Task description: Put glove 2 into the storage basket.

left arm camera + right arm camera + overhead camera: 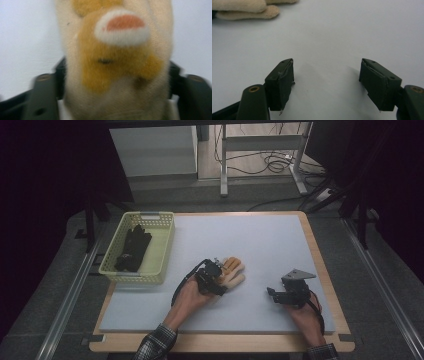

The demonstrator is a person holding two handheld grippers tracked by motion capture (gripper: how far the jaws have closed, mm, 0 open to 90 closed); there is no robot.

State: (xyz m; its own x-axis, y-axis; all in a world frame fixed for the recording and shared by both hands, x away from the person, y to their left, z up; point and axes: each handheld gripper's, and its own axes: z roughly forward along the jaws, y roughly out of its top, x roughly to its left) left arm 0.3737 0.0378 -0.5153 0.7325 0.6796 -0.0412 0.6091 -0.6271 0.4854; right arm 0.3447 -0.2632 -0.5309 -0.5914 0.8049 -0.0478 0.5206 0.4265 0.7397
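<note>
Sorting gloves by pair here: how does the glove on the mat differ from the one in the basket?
The cream glove is pale with orange patches; the black glove is dark all over. The cream glove lies on the grey mat, while the black glove lies inside the yellow basket. The left hand-held gripper is closed around the cream glove; nothing touches the black one. Both lie flat.

yellow basket point(162, 247) on the mat's left | black gloves point(132, 247) inside it | grey mat point(260, 245) on wooden table point(320, 270)
</note>
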